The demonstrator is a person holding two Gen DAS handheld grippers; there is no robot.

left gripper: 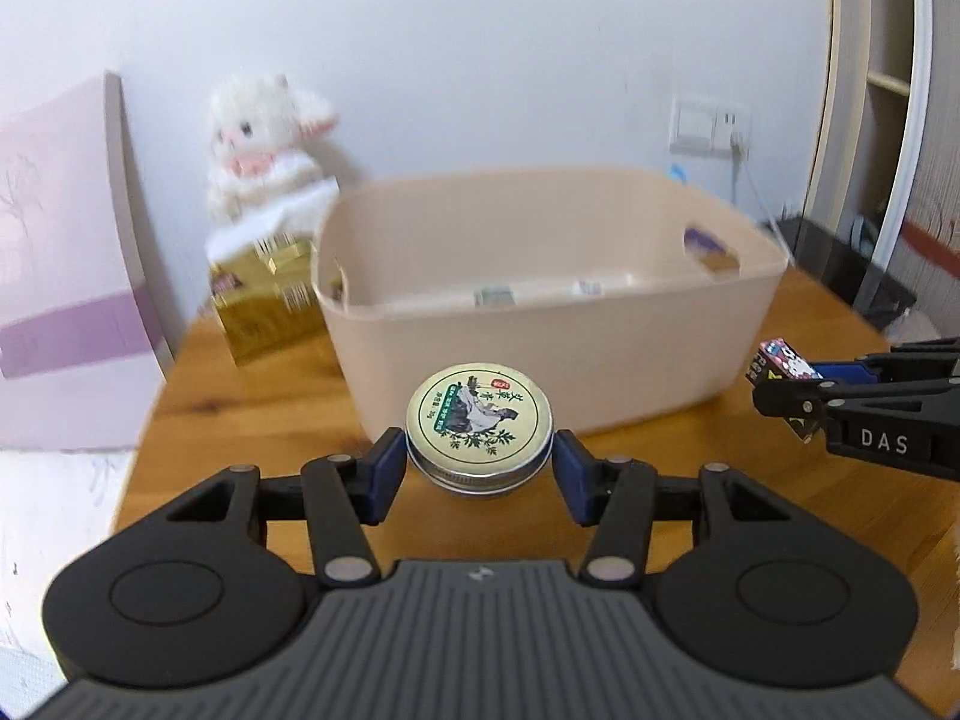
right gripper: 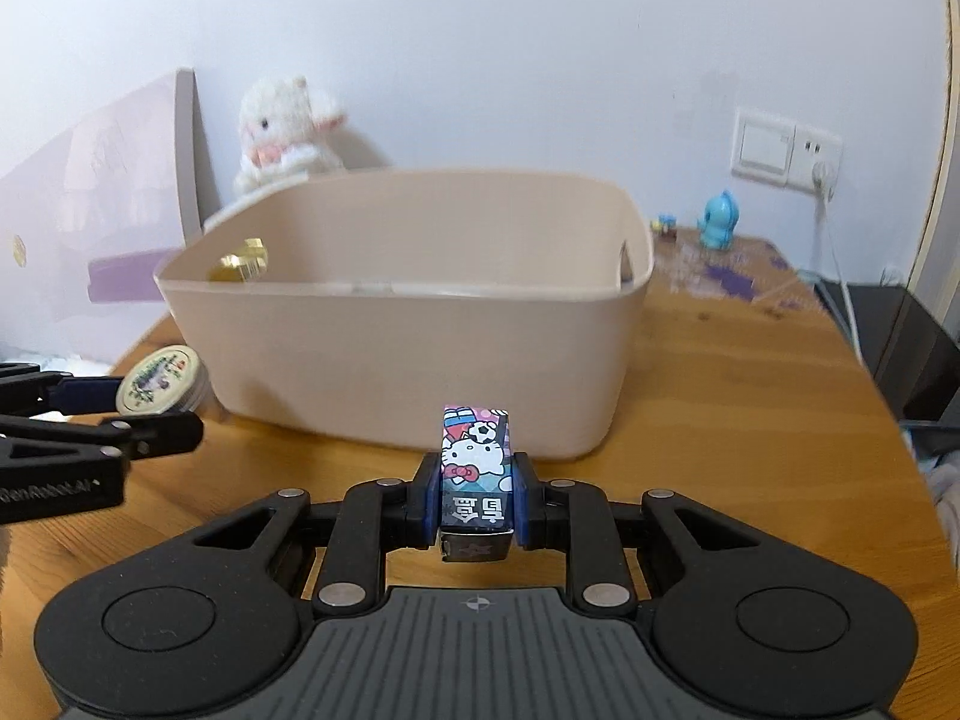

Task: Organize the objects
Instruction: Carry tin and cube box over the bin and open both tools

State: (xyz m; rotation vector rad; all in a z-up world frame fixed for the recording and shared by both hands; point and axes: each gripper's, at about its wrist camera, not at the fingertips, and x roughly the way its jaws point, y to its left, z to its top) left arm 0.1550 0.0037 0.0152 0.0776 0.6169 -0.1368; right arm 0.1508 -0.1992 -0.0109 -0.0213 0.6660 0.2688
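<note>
My left gripper (left gripper: pixel 479 459) is shut on a round metal tin (left gripper: pixel 479 417) with a cream printed lid, held above the wooden table in front of the beige plastic bin (left gripper: pixel 540 354). It also shows at the left of the right wrist view, where the tin (right gripper: pixel 159 387) sits beside the bin (right gripper: pixel 408 360). My right gripper (right gripper: pixel 474 495) is shut on a small Hello Kitty box (right gripper: pixel 477 468), held just before the bin's front wall. In the left wrist view the box (left gripper: pixel 780 369) shows at the right edge. Some items lie inside the bin, mostly hidden.
A white plush lamb (left gripper: pixel 264 144) sits on a gold box (left gripper: pixel 264 300) left of the bin by the wall. A pink board (left gripper: pixel 66 264) leans at the far left. A blue figurine (right gripper: pixel 720 222) and a purple patterned mat (right gripper: pixel 726 282) lie at the back right. A wall socket with cable (right gripper: pixel 786 147) is behind.
</note>
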